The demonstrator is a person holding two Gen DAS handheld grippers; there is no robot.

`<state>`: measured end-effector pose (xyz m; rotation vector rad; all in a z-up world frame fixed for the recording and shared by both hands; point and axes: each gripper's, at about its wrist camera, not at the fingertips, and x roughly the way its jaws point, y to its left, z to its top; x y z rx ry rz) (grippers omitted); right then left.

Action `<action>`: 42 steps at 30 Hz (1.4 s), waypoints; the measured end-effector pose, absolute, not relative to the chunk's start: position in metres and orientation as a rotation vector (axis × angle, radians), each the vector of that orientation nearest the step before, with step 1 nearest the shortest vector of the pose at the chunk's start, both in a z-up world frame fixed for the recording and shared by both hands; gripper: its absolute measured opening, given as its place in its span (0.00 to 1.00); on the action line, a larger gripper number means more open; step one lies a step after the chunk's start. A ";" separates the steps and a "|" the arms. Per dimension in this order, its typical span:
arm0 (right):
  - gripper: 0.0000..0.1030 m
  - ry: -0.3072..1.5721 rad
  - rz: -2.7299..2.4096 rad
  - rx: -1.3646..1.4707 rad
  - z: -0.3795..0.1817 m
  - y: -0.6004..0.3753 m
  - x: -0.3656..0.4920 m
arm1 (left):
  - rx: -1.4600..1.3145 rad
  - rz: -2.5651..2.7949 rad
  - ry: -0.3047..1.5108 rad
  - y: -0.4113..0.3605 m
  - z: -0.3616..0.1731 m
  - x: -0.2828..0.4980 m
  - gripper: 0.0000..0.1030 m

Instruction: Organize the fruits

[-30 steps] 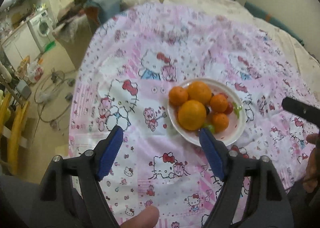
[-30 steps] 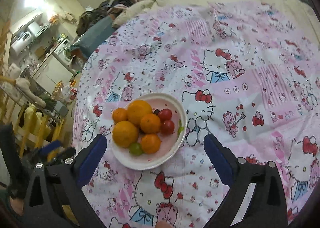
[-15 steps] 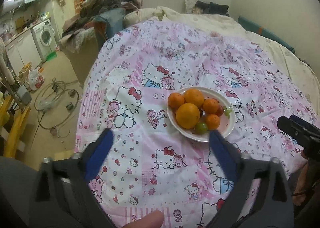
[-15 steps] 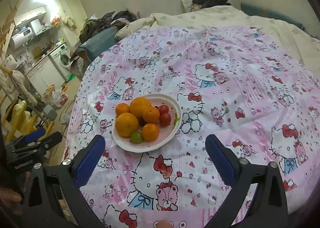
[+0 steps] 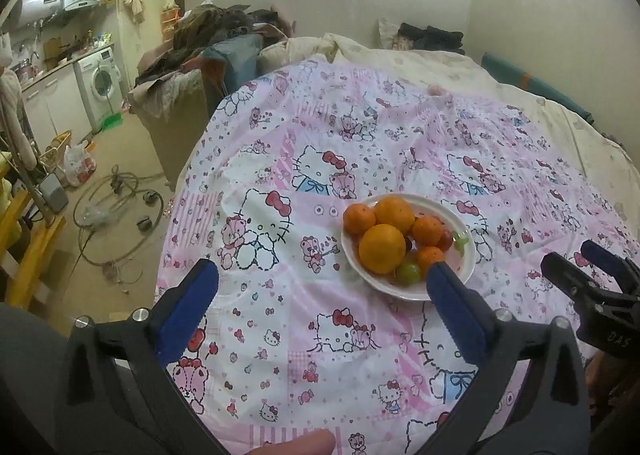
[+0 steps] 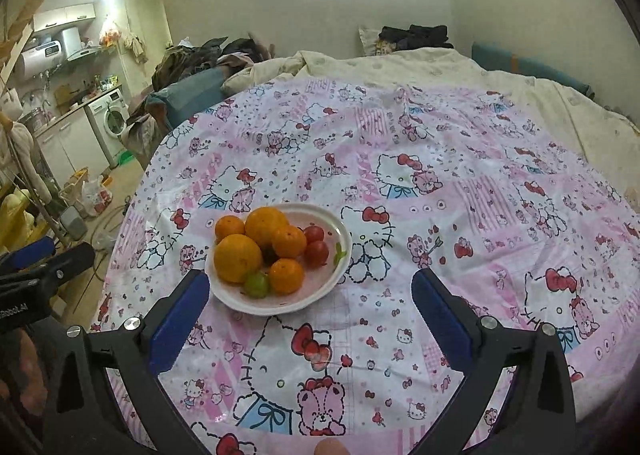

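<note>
I'm holding my left claw (image 5: 322, 285) wide apart and empty, short of the white plate of oranges, tomatoes and green fruit (image 5: 408, 245) on the pink cartoon-print cloth (image 5: 304, 191). My right claw (image 6: 310, 289), also spread and empty, is hovering just right of it. Best approaching one top orange squarely.

A pink cartoon-cat tablecloth (image 6: 460, 191) covers the table. Beyond it lies a cream duvet (image 5: 420, 67), with a heap of clothes (image 5: 208, 27) beside. A washing machine (image 5: 102, 83) stands at far left.
</note>
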<state>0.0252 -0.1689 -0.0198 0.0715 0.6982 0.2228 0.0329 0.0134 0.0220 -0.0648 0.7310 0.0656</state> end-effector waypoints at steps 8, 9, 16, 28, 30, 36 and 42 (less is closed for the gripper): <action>1.00 0.713 0.207 0.078 -0.022 -0.170 0.029 | -0.026 0.059 0.742 0.006 0.018 0.034 1.00; 1.00 0.715 0.207 0.079 -0.022 -0.170 0.029 | -0.026 0.060 0.742 0.005 0.018 0.034 1.00; 1.00 0.722 0.207 0.089 -0.023 -0.171 0.030 | -0.025 0.058 0.744 0.003 0.016 0.035 1.00; 1.00 0.721 0.208 0.088 -0.022 -0.170 0.030 | -0.029 0.072 0.749 0.007 0.013 0.035 1.00; 1.00 0.724 0.208 0.088 -0.023 -0.170 0.030 | -0.028 0.070 0.750 0.006 0.013 0.036 1.00; 1.00 0.725 0.209 0.088 -0.022 -0.170 0.030 | -0.031 0.079 0.755 0.010 0.012 0.036 1.00; 1.00 0.728 0.212 0.089 -0.023 -0.170 0.031 | -0.031 0.078 0.756 0.010 0.011 0.036 1.00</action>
